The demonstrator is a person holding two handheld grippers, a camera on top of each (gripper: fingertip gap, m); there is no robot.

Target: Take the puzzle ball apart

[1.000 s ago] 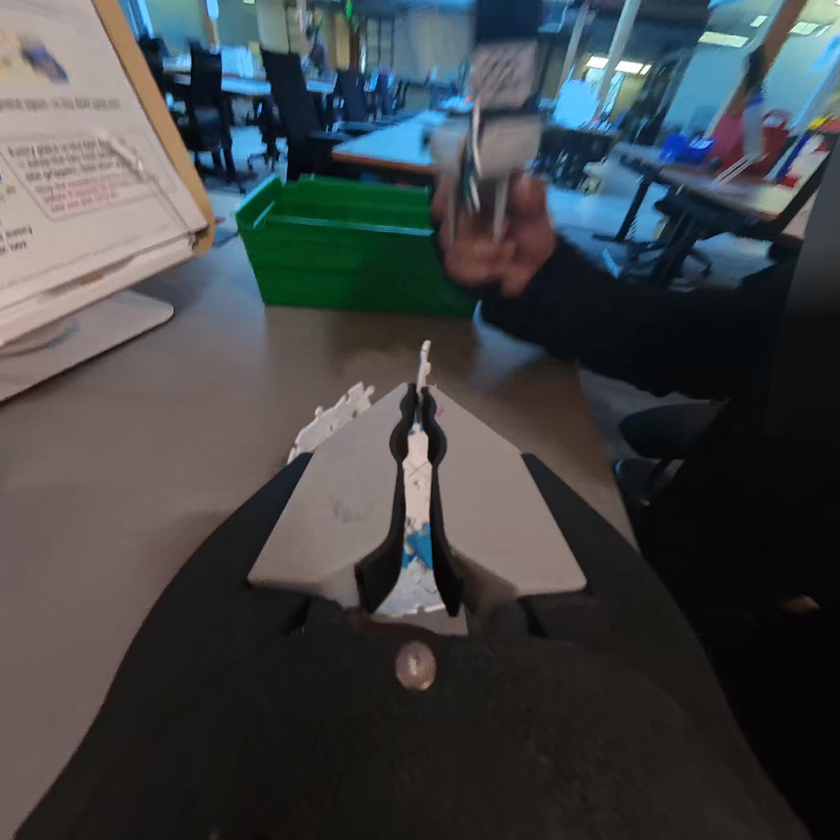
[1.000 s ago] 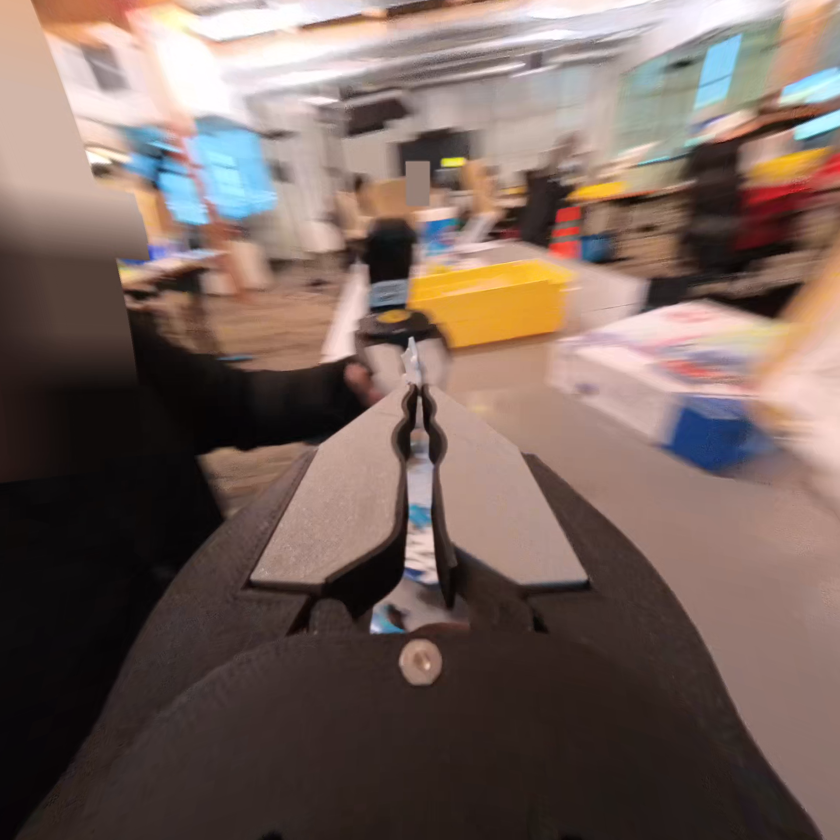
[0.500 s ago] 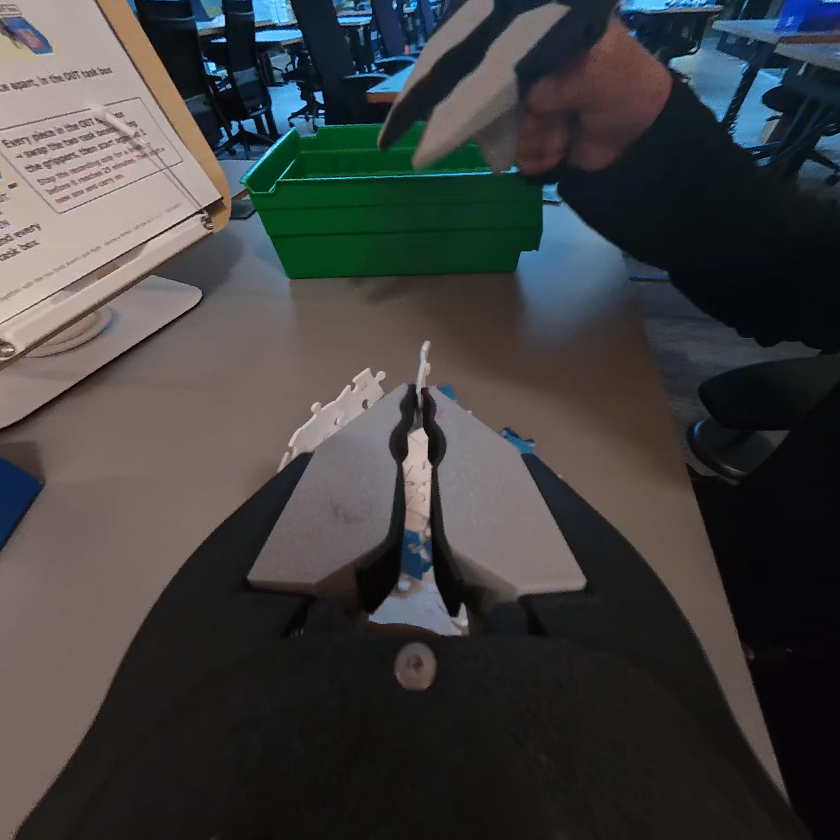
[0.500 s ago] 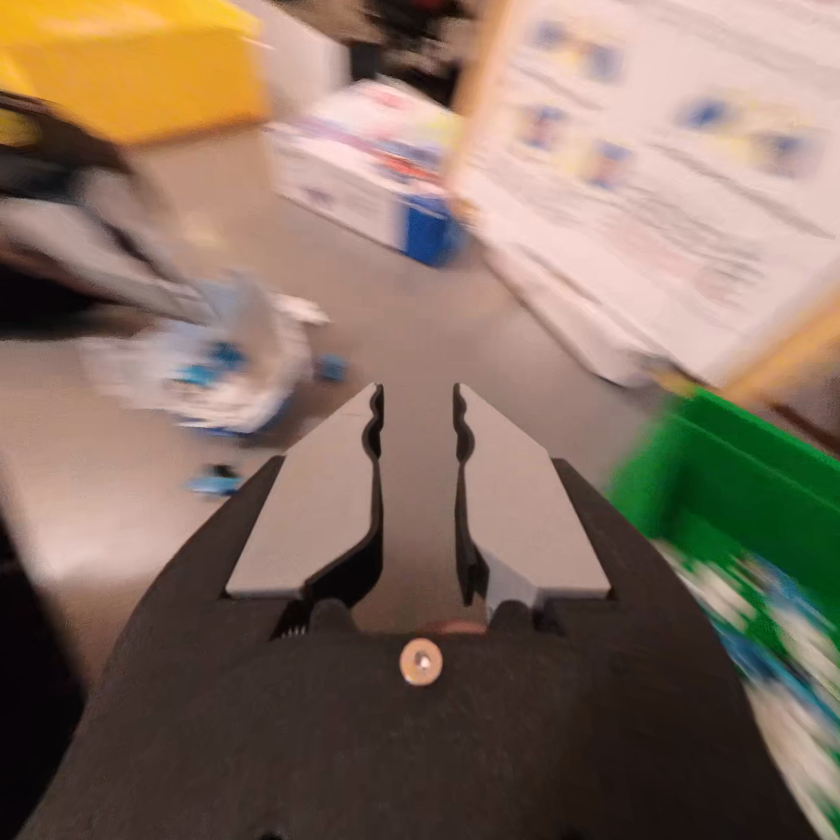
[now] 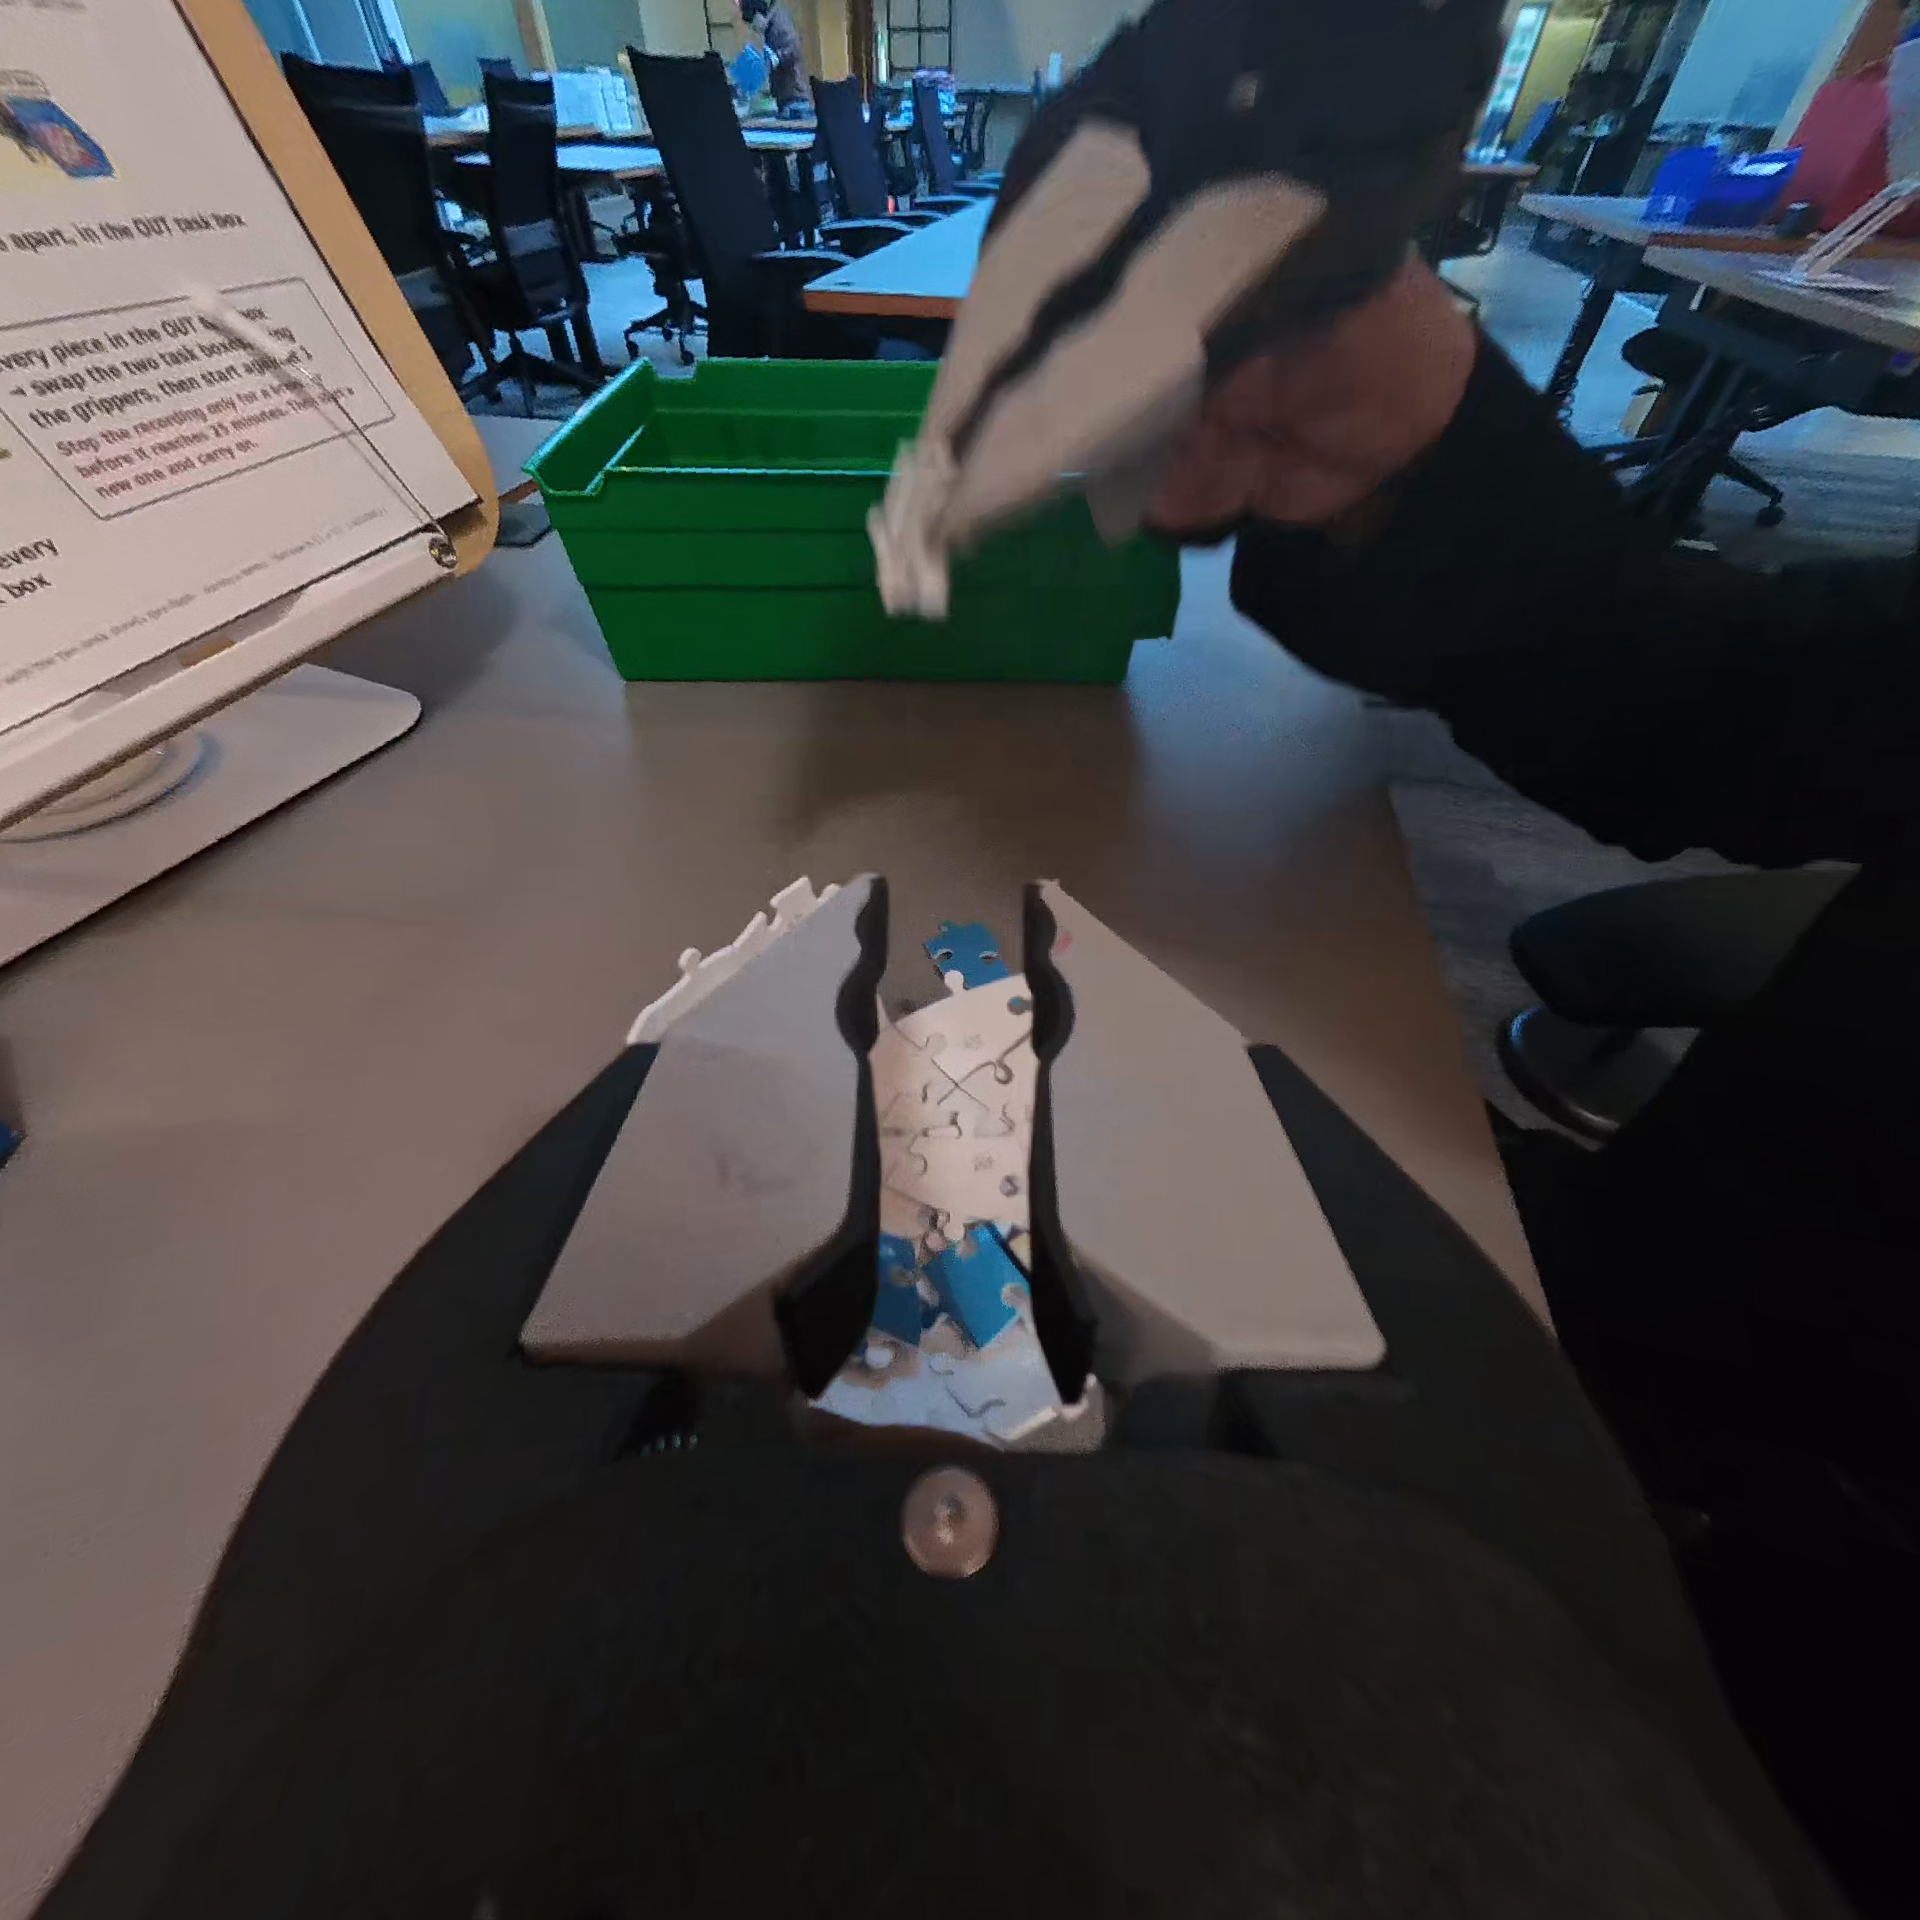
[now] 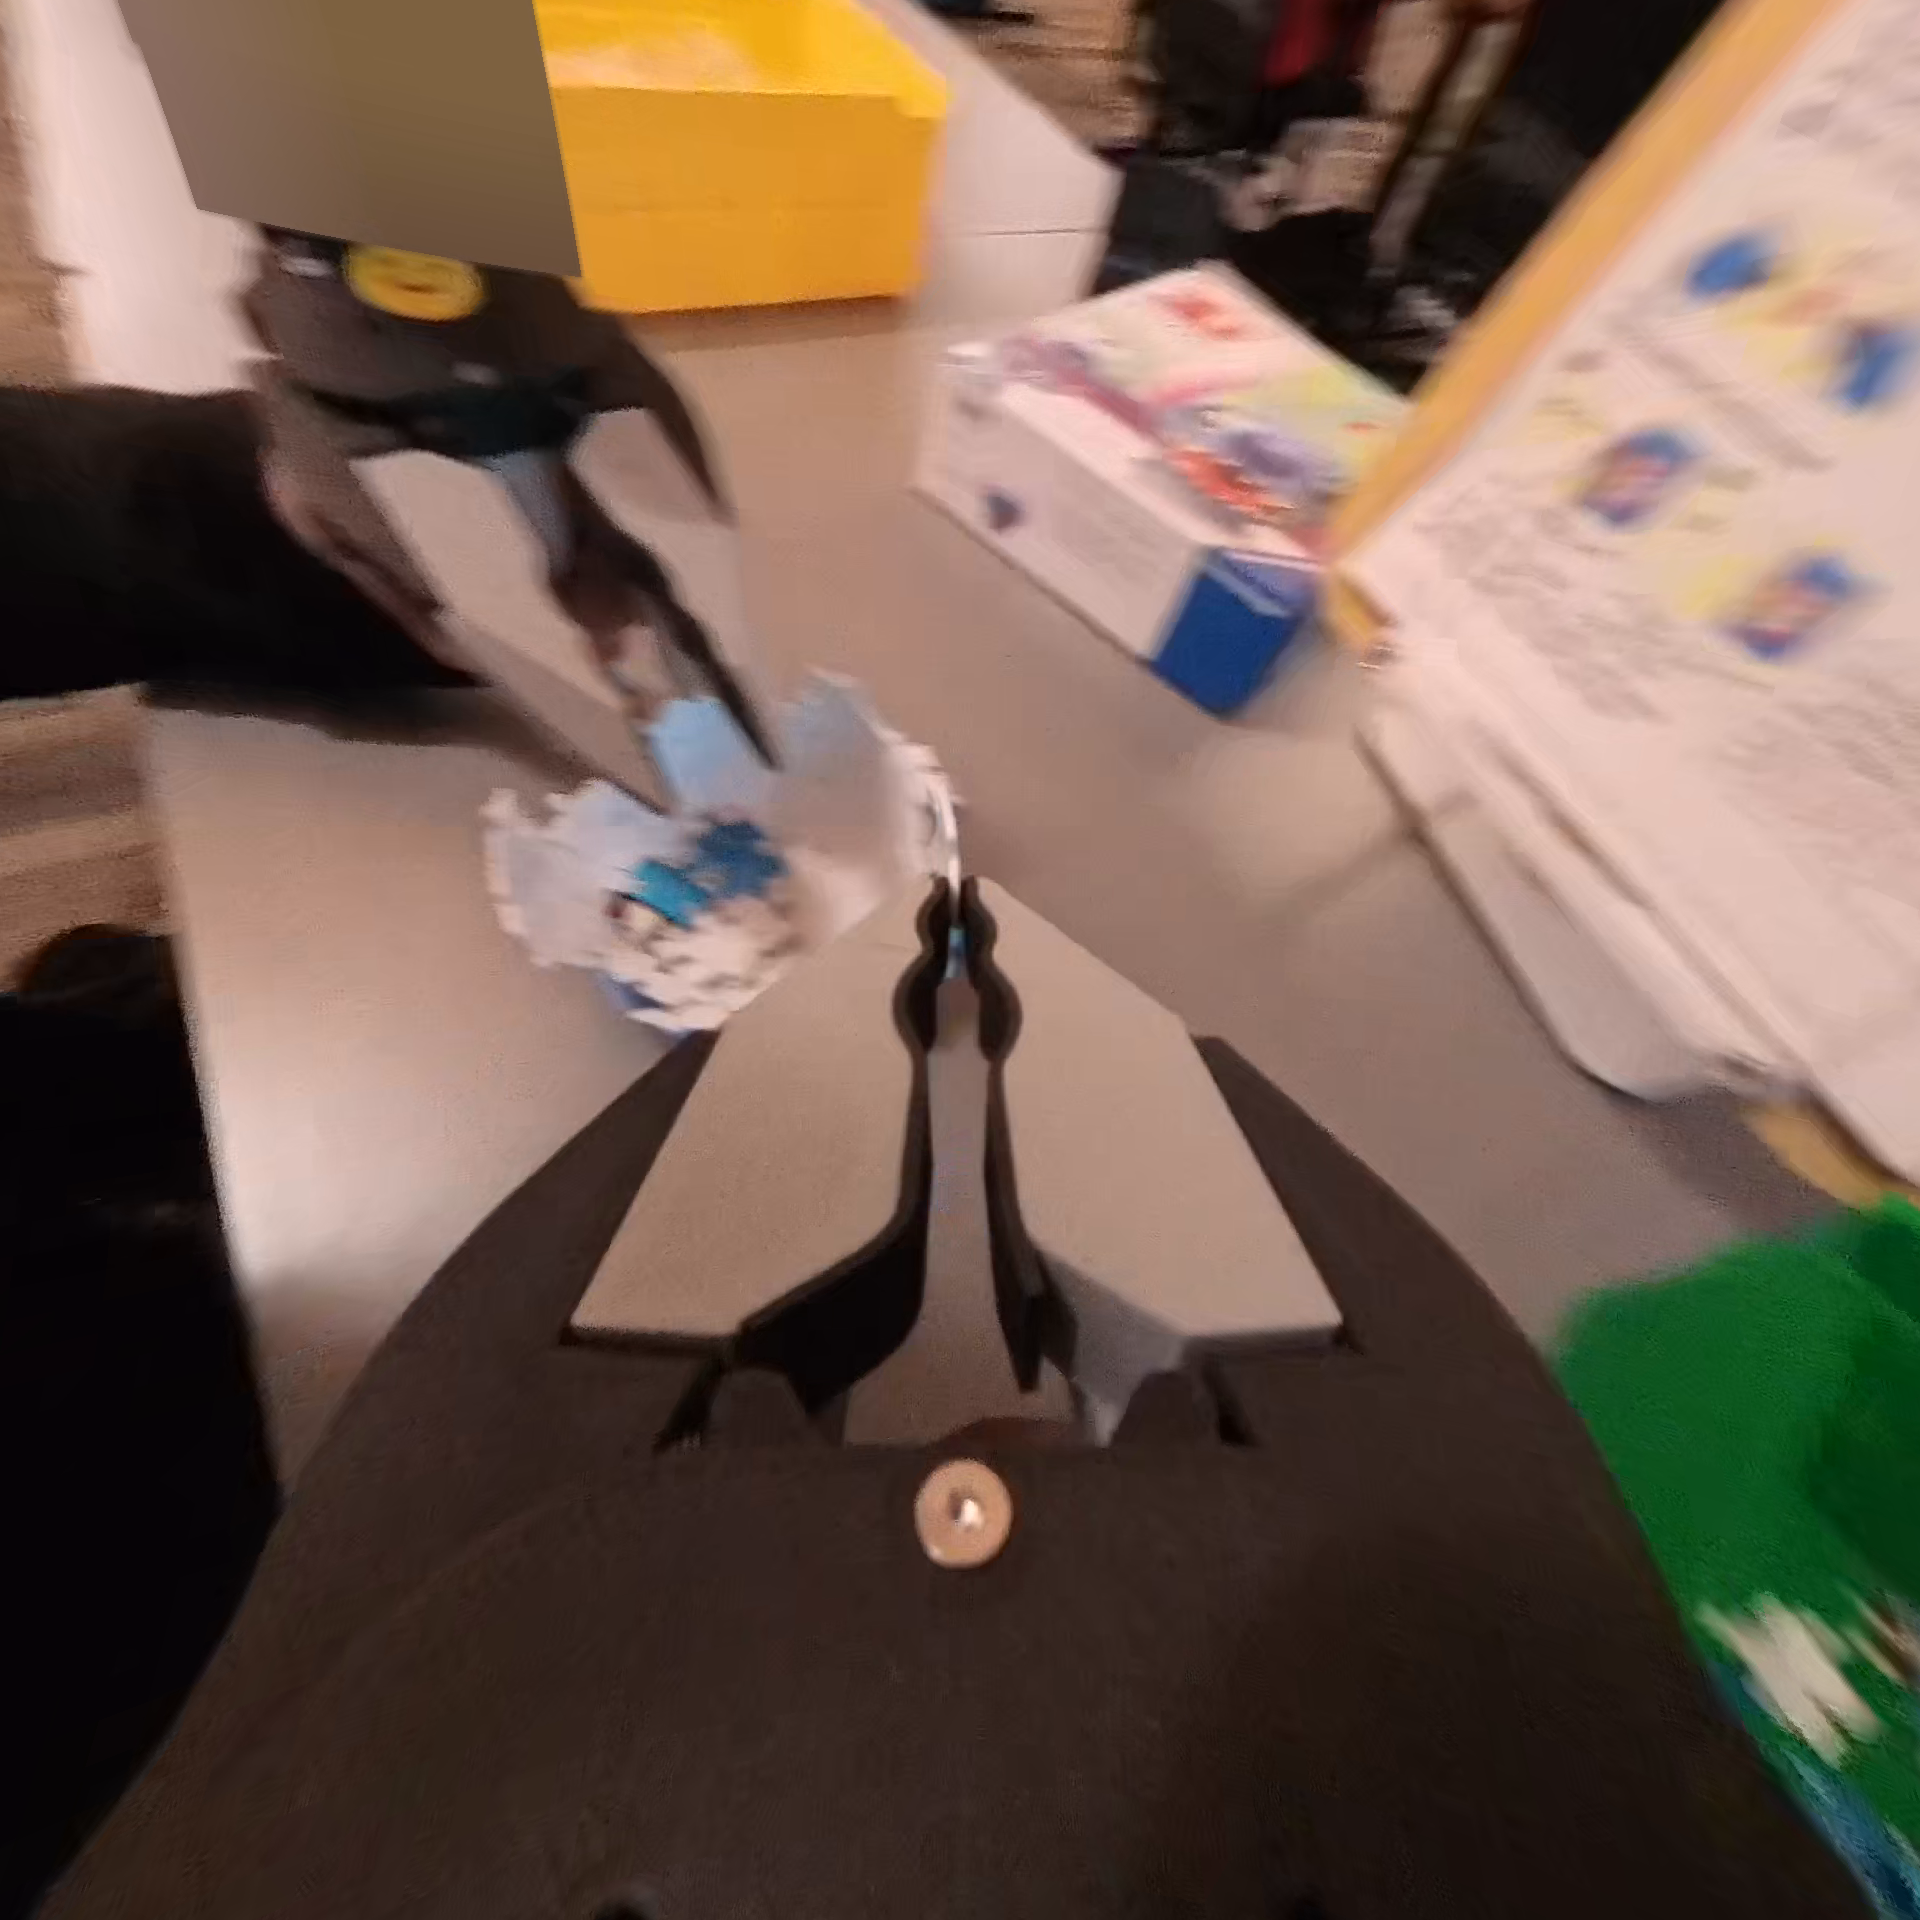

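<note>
Left wrist view showed a grey table (image 5: pixel 416 1039) in an open office, green bin (image 5: pixel 831 582) ahead; left gripper (image 5: pixel 954 904) jaws parted over puzzle pieces (image 5: pixel 956 1122), right gripper (image 6: pixel 954 914) pinching a puzzle piece (image 6: pixel 948 852).

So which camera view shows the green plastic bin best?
The left wrist view: the green plastic bin stands whole and sharp at the far end of the brown table, partly covered by the right gripper. The right wrist view shows only a blurred green corner at its lower right edge.
</note>
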